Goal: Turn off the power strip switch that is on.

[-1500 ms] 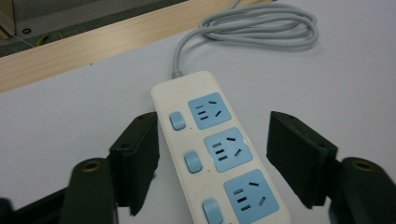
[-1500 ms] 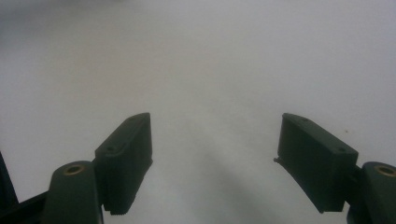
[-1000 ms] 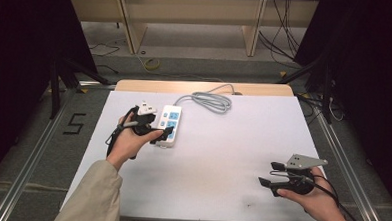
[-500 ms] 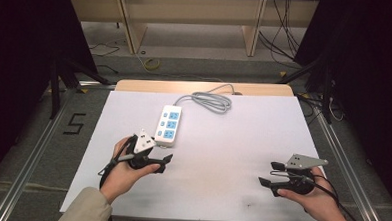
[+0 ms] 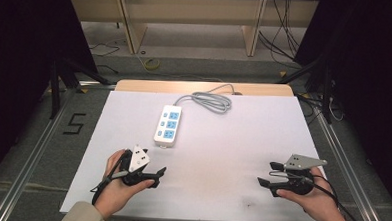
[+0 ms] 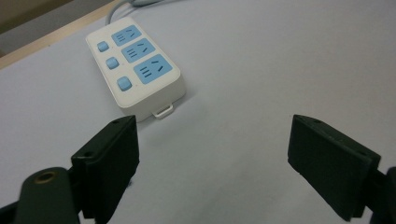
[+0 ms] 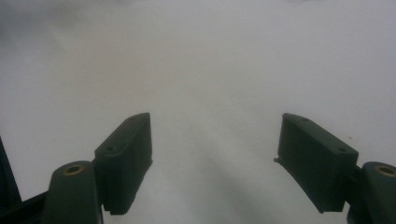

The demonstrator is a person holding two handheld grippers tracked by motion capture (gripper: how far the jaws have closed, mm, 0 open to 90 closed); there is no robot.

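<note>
1 power strip [image 5: 168, 125], 3 sockets, seemingly 3 buttons; left gripper [image 5: 156, 175] and right gripper [image 5: 267, 174] gape, empty

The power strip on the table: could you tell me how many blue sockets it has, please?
3, in a row along the power strip: far socket, middle socket, near socket.

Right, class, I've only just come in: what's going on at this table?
A person sits at a white table with a two-jaw gripper in each hand. A white power strip with blue sockets lies flat toward the far side, its grey cord coiled behind it. The left gripper is near the front edge, jaws open and pointed toward the strip without touching it. The right gripper rests open over bare table at the front right. Nothing is being held at this moment.
</note>
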